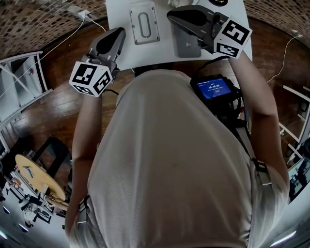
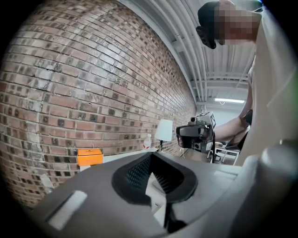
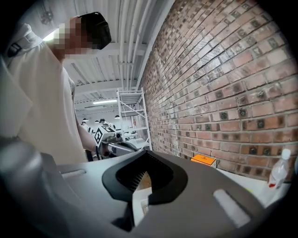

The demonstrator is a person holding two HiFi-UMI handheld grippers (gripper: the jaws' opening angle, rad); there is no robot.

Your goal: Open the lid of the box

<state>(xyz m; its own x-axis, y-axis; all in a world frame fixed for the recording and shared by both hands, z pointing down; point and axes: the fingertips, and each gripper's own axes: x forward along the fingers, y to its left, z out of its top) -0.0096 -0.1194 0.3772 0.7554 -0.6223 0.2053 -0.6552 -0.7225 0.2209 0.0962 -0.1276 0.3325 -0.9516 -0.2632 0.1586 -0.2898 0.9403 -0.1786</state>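
Left gripper (image 1: 119,33) and right gripper (image 1: 171,15), jaws closed on nothing, held at the table (image 1: 121,55) edge; orange box (image 2: 90,156) sits well apart by the brick wall (image 2: 93,93), so jaws should open before reaching its lid

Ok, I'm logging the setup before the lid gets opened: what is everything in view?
grey box: one, pale grey, on the table between the grippers
slab: one, darker grey, on the table right of the grey box
table: one, white, against the brick wall
orange box: one, orange, on the table by the wall
bottle: one, clear, white cap, on the table
lamp: one, white shade, by the wall
rack: one, white, by the wall
screen: one, black, blue display, on the person's front
left gripper: one, grey, shut, empty
right gripper: one, grey, shut, empty
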